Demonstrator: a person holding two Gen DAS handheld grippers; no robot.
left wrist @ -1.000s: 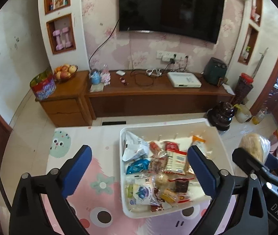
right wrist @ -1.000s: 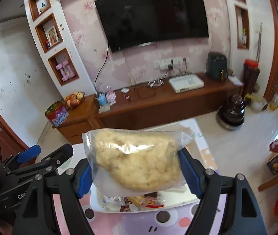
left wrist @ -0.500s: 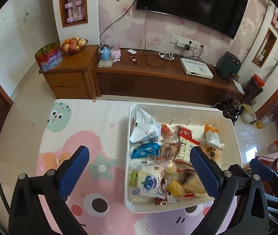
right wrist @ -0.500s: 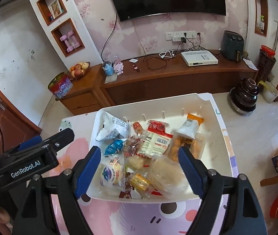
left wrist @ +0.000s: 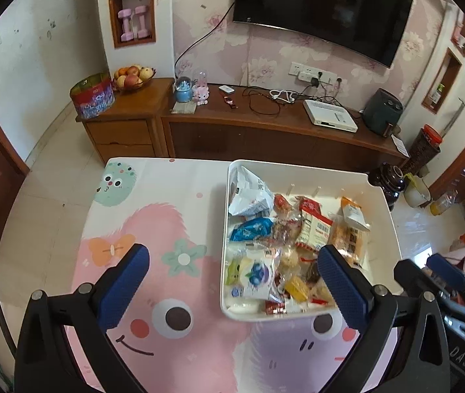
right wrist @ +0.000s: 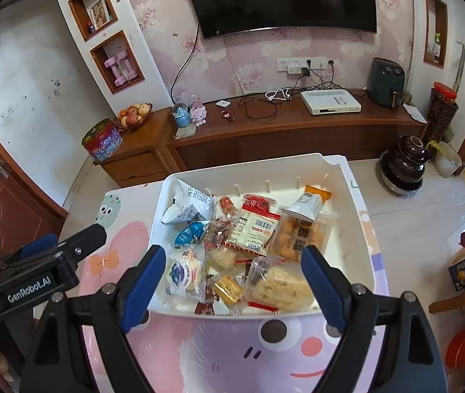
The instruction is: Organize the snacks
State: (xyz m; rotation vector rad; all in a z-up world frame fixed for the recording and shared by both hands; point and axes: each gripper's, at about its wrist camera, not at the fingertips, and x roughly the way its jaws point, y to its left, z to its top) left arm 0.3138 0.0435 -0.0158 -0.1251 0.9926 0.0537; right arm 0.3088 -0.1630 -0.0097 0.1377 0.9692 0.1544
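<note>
Gone from the right gripper (right wrist: 230, 280) — the clear bag of pale puffed snack (right wrist: 279, 286), pinched between the pads a second ago, now lying in the white tray (right wrist: 356, 229) at its near right corner, on top of the other packets. Jaws opening to full spread, nothing pressed between them, the bag loose below and just ahead of the right pad. Reads as one more snack delivered; table (left wrist: 153, 216) around the tray bare of packets in both views, so possibly the last of the gathering, though whatever lies outside the frames cannot be told. Inside the tray: a white crumpled bag at the far left corner, a blue packet just nearer, a red-and-white packet mid-tray, an orange cracker pack toward the right wall. Right gripper tilted steeply down over the near edge, lower and closer than before. Left gripper (left wrist: 232, 290) spread wide and empty, also angled down — hanging over the table at the tray's near left corner, shifted leftward since a second ago.
</note>
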